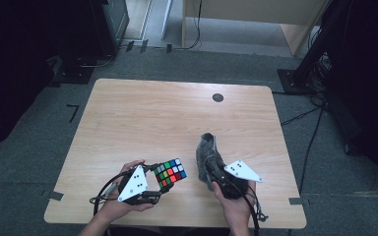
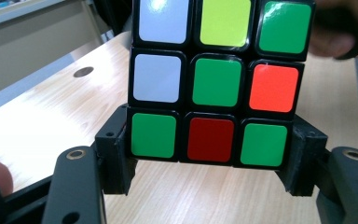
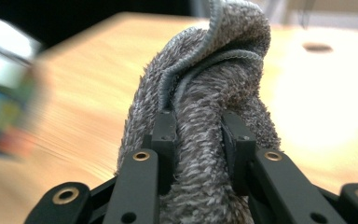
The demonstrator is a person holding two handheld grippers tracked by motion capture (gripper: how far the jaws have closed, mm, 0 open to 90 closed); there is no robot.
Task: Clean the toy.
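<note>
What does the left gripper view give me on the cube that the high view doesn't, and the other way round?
Left gripper view alone: the puzzle cube close up, its near face mostly green with white, yellow, orange and red squares, the jaws clamped on its bottom row. High view alone: the right gripper shut on a grey cloth, and the left gripper with its grey plate. Both share: the cube, the wooden table and its dark round hole.

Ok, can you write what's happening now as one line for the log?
left claw: shut on Rubik's cube | right claw: shut on grey cloth | both above wooden table
</note>
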